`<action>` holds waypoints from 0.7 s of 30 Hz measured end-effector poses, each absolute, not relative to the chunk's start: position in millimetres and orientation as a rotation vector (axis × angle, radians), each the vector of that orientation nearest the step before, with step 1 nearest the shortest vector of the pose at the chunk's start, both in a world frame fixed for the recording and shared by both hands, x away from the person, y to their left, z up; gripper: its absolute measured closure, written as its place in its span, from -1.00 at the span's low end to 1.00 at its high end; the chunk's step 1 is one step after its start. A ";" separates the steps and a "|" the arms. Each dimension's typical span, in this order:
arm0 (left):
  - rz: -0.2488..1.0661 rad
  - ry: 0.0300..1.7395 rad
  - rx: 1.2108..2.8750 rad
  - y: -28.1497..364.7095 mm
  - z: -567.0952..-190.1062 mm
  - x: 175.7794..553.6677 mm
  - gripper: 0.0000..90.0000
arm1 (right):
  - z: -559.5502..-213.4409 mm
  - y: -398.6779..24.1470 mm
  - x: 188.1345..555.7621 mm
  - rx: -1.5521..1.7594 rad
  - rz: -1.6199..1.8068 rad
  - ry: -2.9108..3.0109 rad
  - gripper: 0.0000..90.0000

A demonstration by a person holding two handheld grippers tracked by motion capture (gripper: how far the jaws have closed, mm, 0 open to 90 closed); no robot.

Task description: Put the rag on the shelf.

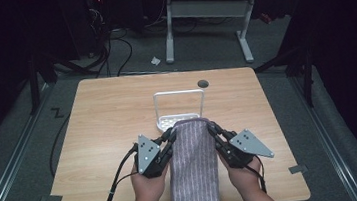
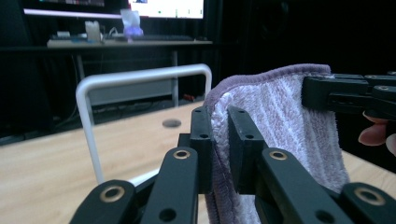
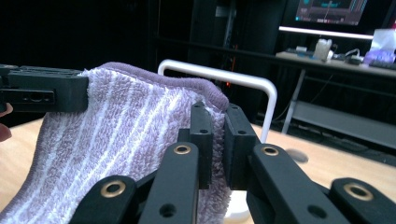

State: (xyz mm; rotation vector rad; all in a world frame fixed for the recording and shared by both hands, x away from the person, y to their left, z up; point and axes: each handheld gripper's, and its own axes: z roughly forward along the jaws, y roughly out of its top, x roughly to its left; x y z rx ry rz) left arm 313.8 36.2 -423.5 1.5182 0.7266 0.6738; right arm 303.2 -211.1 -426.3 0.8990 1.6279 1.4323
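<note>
One purple terry towel with pale lengthwise stripes is seen nearest, hanging over the near table edge at six o'clock and stretched upward from there; its pile is looped and soft, and its border is hemmed in darker purple. It is held up by its far edge, one corner in each of two tools. The left gripper, a black two-jaw linkage with brass-coloured pivots and a grey three-cornered plate, is pressed together on the towel's left corner, at nine o'clock of the cloth; in the left gripper view the fabric is pinched flat between the square black pads. The right gripper, of the same build, is clamped on the right corner at three o'clock, the cloth being squeezed between its pads. Two hands are counted, one behind each tool. Just beyond the raised edge, at twelve o'clock, one white rack with a rounded rectangular tube frame and a perforated base stands upright on the smooth light wood-grain table. Farther off, one small dark round disc lies on the tabletop.
</note>
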 end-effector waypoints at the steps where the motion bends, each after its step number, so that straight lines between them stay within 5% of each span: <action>1: 0.672 0.719 1.514 35.8 -419.2 314.8 0.81 | -422.8 -211.7 303.6 0.894 1.436 1.622 0.88; 21: 0.748 0.666 1.442 38.3 -359.8 342.0 0.82 | -360.7 -210.7 322.6 0.833 1.513 1.533 0.88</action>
